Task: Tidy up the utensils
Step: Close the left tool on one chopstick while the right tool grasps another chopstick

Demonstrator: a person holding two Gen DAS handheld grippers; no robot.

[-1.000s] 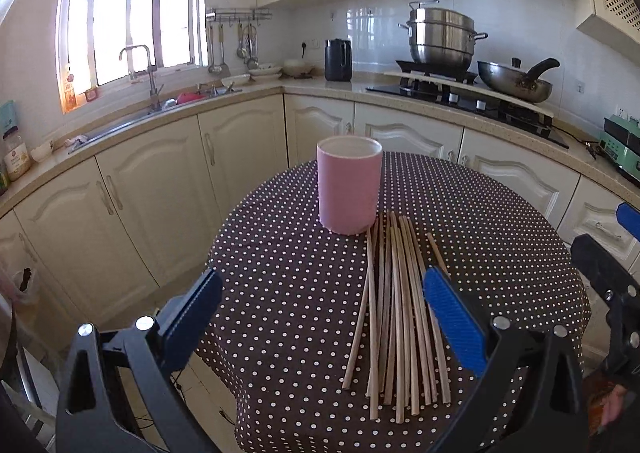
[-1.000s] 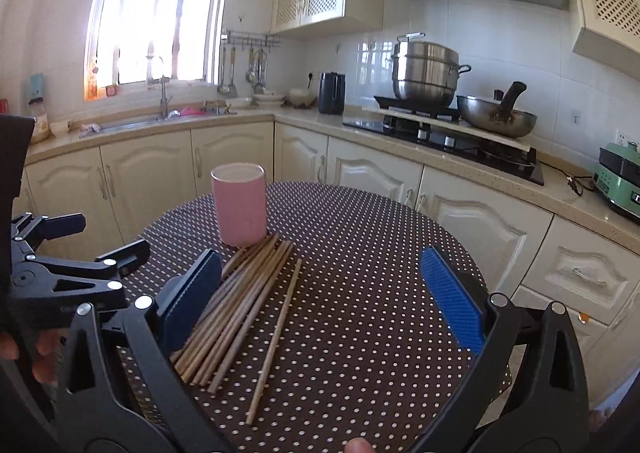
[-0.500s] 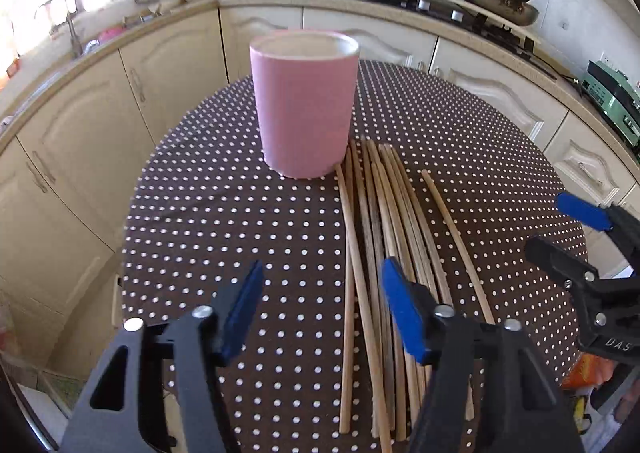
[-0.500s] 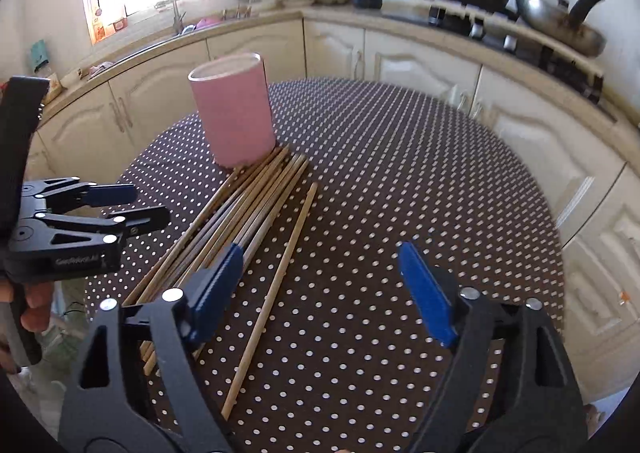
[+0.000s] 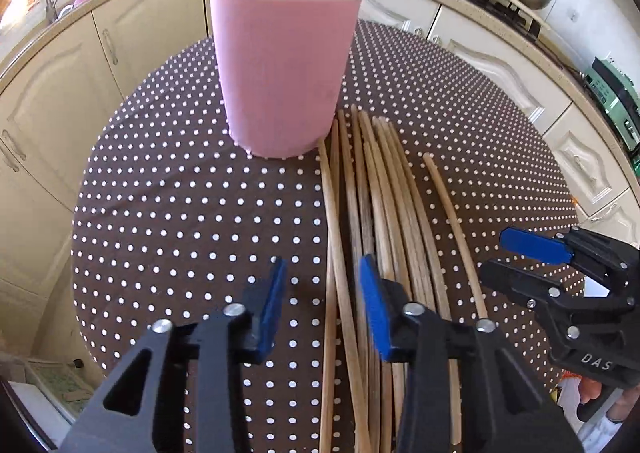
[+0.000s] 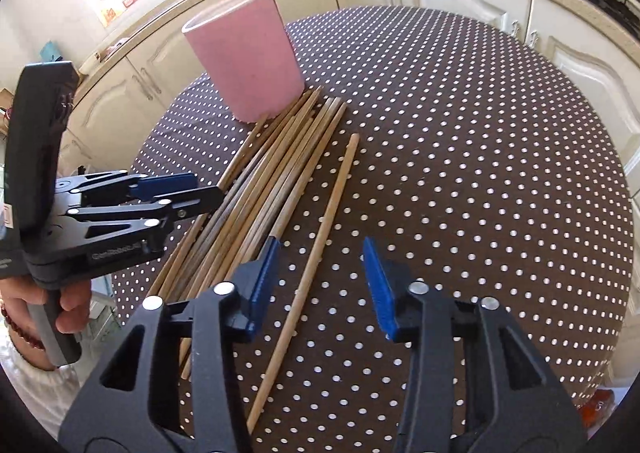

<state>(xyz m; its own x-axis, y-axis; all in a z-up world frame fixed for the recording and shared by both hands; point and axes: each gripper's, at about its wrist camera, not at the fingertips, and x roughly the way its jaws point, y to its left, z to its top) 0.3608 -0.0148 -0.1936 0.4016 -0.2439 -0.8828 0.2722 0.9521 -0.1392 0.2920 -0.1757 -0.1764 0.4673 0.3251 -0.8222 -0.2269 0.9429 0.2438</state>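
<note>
On dotted tablecloth (image 5: 180, 213): pale wooden chopsticks (image 5: 380, 213) bundled beside pink cup (image 5: 280, 65), one stray (image 6: 316, 269) apart. Left gripper (image 5: 322, 299) and right gripper (image 6: 318, 281) both spread, holding nothing.
</note>
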